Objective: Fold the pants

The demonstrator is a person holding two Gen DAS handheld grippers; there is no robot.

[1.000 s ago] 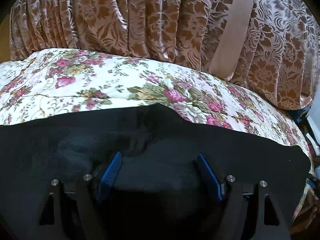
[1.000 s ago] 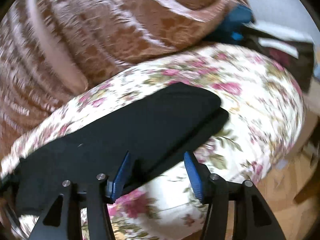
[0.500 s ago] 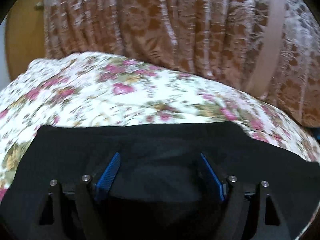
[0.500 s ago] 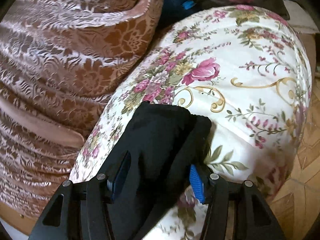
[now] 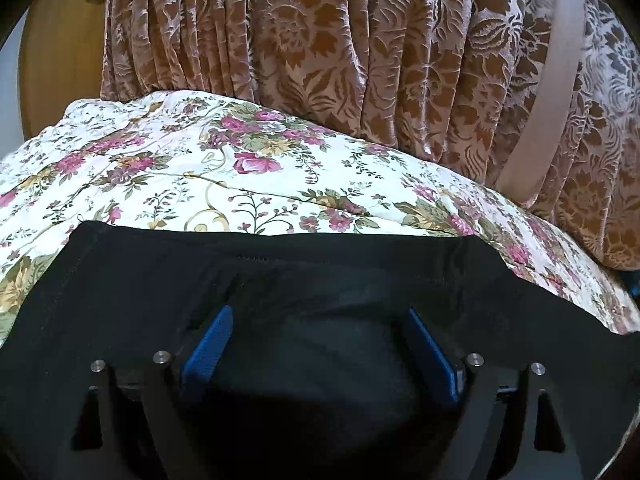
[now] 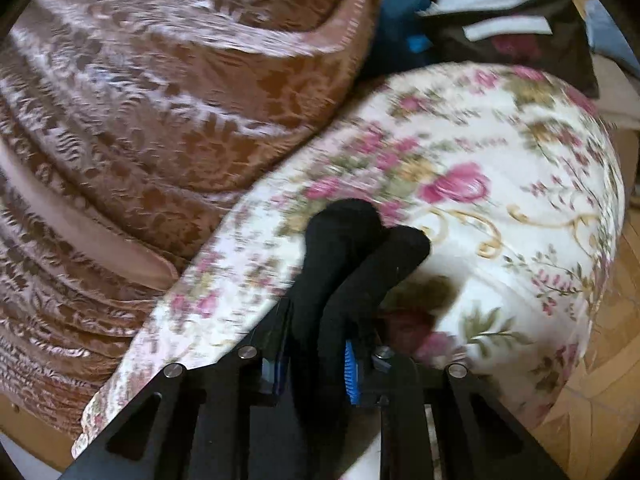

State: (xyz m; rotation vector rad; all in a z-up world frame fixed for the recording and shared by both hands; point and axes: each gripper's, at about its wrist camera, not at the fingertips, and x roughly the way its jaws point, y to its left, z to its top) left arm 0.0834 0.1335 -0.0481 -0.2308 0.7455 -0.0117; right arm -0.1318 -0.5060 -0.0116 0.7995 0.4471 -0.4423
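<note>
The right gripper (image 6: 316, 360) is now pinching the bunched leg ends of the black pants (image 6: 352, 256), having closed from wide apart a moment ago. The left gripper (image 5: 318, 344) is still hovering spread wide over the pants (image 5: 280, 280) lying on the floral bedspread (image 5: 240, 176). A fold is likely beginning.

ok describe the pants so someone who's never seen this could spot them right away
Find the bed's floral cover, in front of the brown patterned curtain. The pants lie on it, one end bunched between the right gripper fingers: the only plain black thing there.
</note>
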